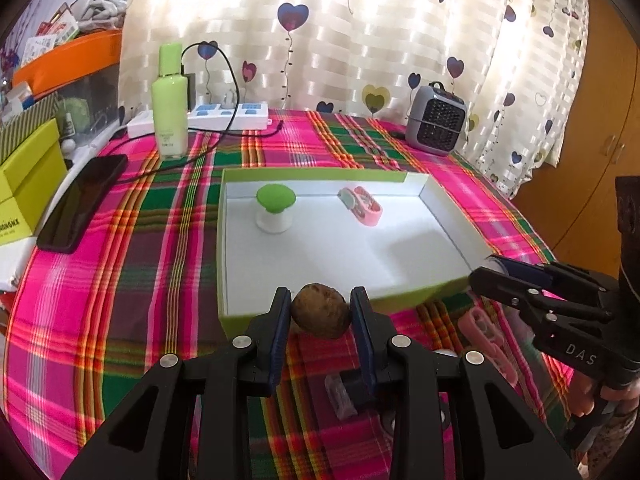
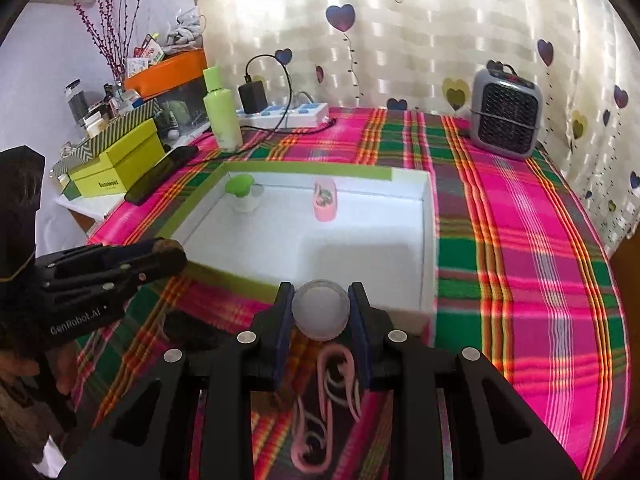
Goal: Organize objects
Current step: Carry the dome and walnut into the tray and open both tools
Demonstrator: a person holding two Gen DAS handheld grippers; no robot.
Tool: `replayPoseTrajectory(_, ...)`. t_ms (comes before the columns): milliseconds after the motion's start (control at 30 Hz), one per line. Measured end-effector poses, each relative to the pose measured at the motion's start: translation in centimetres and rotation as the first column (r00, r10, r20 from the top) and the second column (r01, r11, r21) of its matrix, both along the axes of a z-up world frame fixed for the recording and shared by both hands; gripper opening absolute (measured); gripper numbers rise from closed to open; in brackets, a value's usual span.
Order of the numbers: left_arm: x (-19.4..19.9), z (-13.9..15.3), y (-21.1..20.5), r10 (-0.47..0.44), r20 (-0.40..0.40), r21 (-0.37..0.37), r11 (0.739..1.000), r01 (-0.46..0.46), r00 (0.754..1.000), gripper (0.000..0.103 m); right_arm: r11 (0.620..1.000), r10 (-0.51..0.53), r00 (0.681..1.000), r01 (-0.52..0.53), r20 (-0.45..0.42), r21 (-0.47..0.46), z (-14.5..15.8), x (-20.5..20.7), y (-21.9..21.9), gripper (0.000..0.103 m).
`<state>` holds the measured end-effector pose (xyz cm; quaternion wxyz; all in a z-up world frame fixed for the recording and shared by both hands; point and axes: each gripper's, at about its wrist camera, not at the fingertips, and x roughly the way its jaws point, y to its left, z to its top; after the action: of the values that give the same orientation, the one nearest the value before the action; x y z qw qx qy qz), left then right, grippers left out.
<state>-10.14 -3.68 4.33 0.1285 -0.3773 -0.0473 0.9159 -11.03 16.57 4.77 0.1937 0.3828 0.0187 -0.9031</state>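
**Both hand-held grippers carrying items toward the box**

Left hand-held gripper (image 1: pixel 320 316) is clamping a round brown rough-skinned lump (image 1: pixel 320 311); right hand-held gripper (image 2: pixel 320 312) is clamping a small clear round plastic jar (image 2: pixel 320 309). Both are hovering just short of the near wall of the shallow white, green-edged cardboard box (image 1: pixel 404 298) ahead. Judgement: clear the wall first, release over bare floor, away from the green-capped white knob (image 1: pixel 275 208) and pink clip (image 1: pixel 360 205). Only the right view is showing pink loops (image 2: pixel 328 404) below its fingers on the plaid tabletop (image 2: pixel 520 260).
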Motion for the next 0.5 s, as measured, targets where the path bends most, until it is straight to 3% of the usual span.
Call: replayPoseTrajectory(500, -3.7, -0.3, -0.4, 0.028, 0.002, -0.014, 1.000, -0.027, 1.000, 0.029, 0.999, 0.031, 1.000, -0.031, -0.002, 0.007, -0.1, -4.3, -2.5, 0.028)
